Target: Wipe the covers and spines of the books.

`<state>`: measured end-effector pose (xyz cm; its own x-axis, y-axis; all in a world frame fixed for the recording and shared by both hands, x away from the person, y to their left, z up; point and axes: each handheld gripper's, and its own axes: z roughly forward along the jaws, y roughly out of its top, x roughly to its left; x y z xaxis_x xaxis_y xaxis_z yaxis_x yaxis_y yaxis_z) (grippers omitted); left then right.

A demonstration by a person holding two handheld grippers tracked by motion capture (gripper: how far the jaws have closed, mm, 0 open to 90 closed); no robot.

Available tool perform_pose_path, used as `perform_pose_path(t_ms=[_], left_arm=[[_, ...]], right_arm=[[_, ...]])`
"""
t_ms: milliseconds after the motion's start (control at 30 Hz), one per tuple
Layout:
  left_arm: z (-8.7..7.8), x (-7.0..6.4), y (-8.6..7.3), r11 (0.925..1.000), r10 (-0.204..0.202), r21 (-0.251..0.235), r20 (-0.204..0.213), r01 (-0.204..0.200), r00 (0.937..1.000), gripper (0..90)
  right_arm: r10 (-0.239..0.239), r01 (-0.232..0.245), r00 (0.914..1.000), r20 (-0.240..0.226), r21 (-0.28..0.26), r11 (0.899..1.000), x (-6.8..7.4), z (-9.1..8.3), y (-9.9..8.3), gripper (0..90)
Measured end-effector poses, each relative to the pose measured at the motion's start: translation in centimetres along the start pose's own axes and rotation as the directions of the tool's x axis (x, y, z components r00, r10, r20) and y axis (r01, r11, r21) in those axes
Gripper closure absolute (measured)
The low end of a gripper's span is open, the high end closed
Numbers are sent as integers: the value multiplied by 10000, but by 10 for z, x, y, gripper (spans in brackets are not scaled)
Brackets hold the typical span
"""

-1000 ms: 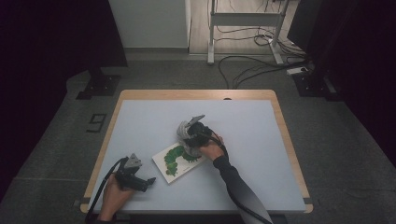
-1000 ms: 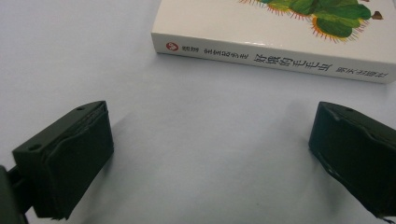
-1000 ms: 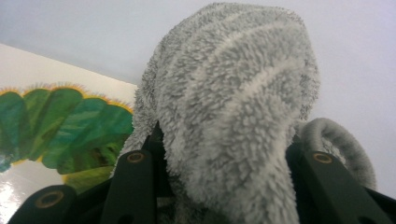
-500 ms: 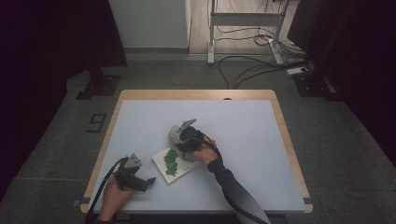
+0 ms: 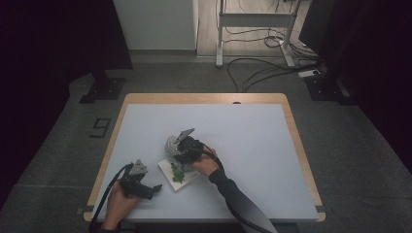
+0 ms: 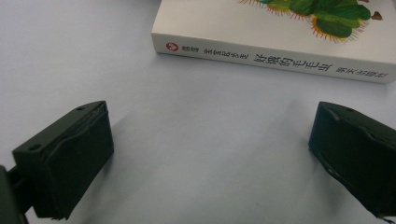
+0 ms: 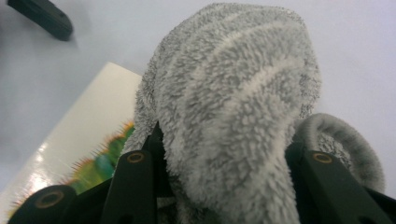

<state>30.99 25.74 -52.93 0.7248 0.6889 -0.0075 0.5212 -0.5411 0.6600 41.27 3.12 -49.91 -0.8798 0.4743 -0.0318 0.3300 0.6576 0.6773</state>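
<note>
Right gripper [image 5: 180, 148] carried grey sock [image 7: 233, 107] leftward, jaws pinching it; left gripper [image 6: 210, 154] jaws spread.

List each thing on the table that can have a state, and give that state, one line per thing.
Book: closed, lying flat, cover up.
Grey fluffy cloth: bunched, clamped between the right gripper's jaws, over the book's edge.
Right gripper: shut on the cloth.
Left gripper: open, holding nothing, near the book's spine.
</note>
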Motion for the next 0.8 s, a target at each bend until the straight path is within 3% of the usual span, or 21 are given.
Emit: perform_pose_path(t_ms=[333,800], left_arm=[[0,0,0,10000,-7,-2,4,7,10000,0],[0,0,0,10000,10,1,-4,-10,10000,0]], right_arm=[[-321,319,9982,-502,-40,9995,17,6,9,547],[-669,658,9941,-856,-153,9977,35,14,18,546]])
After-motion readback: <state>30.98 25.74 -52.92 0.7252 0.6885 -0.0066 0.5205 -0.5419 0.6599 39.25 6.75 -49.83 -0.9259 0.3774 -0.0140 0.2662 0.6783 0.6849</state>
